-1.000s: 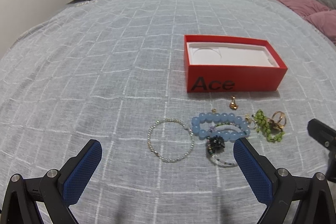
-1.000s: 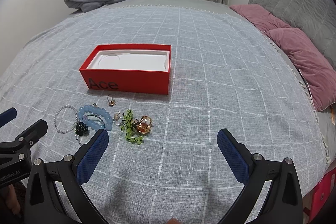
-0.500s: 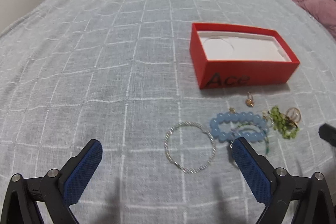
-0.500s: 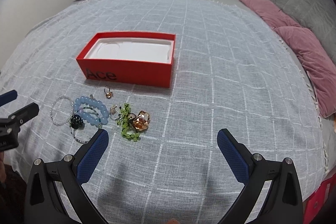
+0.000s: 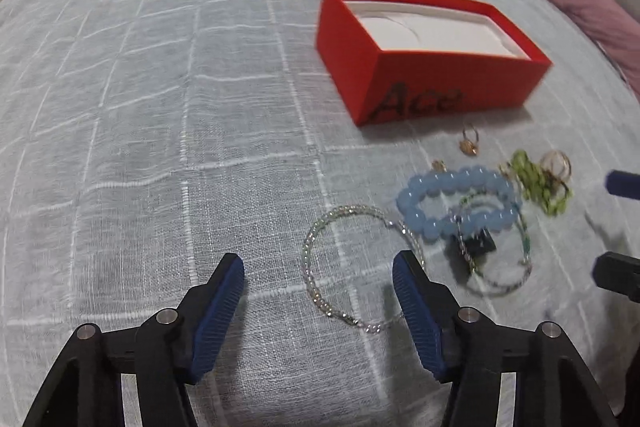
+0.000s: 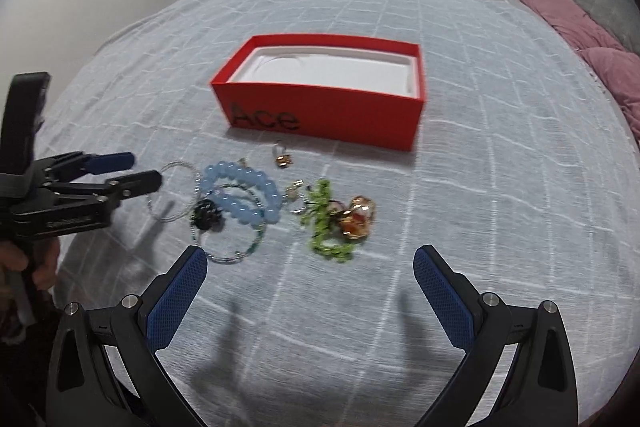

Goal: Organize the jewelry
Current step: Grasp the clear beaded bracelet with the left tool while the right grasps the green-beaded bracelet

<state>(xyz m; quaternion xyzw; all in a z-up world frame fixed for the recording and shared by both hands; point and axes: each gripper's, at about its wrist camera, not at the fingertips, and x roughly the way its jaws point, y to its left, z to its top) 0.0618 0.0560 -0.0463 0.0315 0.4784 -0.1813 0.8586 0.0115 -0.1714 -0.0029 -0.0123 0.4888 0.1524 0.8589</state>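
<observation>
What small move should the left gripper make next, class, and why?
Probably ease down over the clear beaded bracelet. The left gripper, jaws just narrowing, holds nothing; only the bracelet's left side lies between its fingers. The red box is empty.

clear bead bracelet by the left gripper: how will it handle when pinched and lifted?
The clear bead bracelet is a thin open loop lying flat on the cloth, so it probably hangs limp from one pinch point. Its beads are tiny and glossy, so the strand may slip between the pads. It looks light and unlikely to roll.
</observation>
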